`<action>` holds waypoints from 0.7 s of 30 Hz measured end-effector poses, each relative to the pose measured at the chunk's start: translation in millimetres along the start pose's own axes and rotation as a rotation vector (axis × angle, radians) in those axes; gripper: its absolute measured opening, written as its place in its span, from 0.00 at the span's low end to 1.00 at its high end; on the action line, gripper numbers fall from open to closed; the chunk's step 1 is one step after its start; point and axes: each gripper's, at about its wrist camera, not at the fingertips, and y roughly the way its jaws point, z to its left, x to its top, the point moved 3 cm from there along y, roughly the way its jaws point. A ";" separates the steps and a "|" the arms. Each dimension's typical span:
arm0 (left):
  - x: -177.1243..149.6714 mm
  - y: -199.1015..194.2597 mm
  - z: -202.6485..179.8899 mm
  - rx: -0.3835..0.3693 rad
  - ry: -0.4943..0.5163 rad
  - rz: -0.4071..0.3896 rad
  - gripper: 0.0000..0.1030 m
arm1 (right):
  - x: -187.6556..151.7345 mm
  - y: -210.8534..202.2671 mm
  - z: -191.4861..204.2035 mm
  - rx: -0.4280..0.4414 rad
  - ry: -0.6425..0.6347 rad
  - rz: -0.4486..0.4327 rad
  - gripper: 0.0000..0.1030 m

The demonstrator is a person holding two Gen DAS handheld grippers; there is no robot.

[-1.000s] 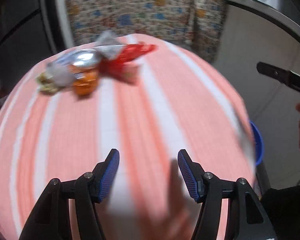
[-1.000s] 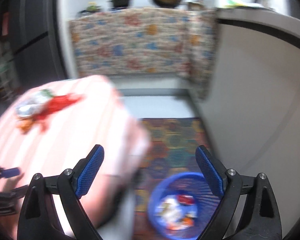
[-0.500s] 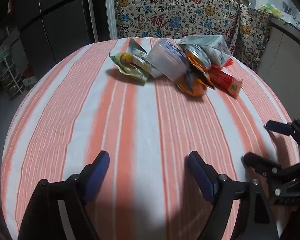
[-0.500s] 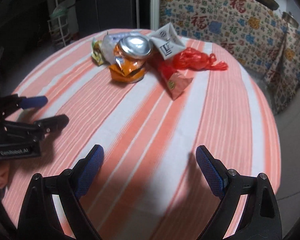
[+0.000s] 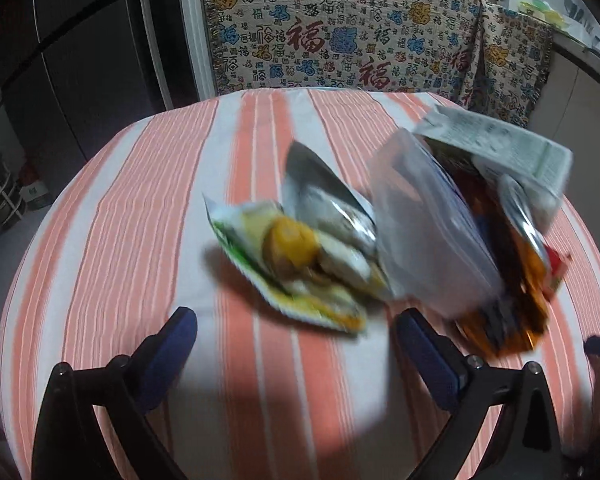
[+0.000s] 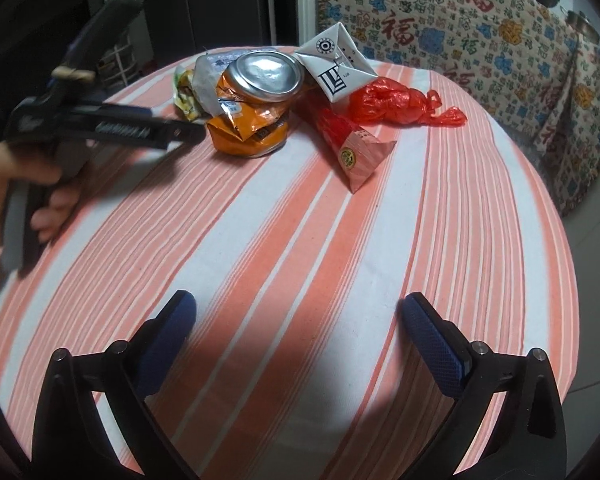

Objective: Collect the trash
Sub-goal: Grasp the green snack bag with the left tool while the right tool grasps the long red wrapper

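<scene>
Both grippers are hovering over the round table [image 6: 480, 208], which is wearing an orange-and-white striped cloth. The left gripper [image 5: 296, 340] is standing with its jaws spread wide and gripping nothing; the right gripper [image 6: 296, 332] is likewise gaping wide and empty.

One trash pile is lying on the cloth. Counting from the right wrist view:
- 1 crushed orange can [image 6: 256, 100], silver end facing up
- 1 folded white carton [image 6: 336, 66], touching the can on its right side
- 1 red plastic bag [image 6: 400, 104], knotted, just right of the carton
- 1 red wrapper [image 6: 352, 148], pointing toward the right gripper
- 1 clear plastic bag [image 6: 210, 76], behind and left of the can
- 1 green-yellow snack packet [image 6: 186, 96], partly hidden at the far left of the pile

The pile is sitting well ahead of the right gripper, slightly to its left. In the left wrist view, which is blurring, the snack packet [image 5: 296, 268] is lying just ahead of the left gripper, between its finger lines, and the clear plastic bag [image 5: 424, 232] is sitting ahead to its right.

The left gripper [image 6: 112, 128] is showing in the right wrist view with its tip near the can; whether touching, cannot tell
</scene>
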 end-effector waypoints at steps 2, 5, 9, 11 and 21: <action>6.1 6.0 1.8 -0.004 0.010 0.000 1.00 | -0.1 -0.1 -0.1 0.000 0.000 0.000 1.00; 13.5 11.7 2.5 -0.019 0.025 -0.001 1.00 | 0.0 0.0 0.0 0.001 0.000 0.000 1.00; 17.0 7.7 5.9 -0.051 0.032 -0.039 0.69 | 0.5 0.0 0.1 0.001 0.000 0.000 1.00; 16.9 3.6 10.3 -0.050 0.013 -0.058 0.39 | 0.4 0.0 0.3 0.001 -0.001 0.000 1.00; -56.1 -50.4 41.1 -0.028 -0.008 -0.039 0.05 | 3.0 2.4 0.2 0.001 -0.001 0.001 1.00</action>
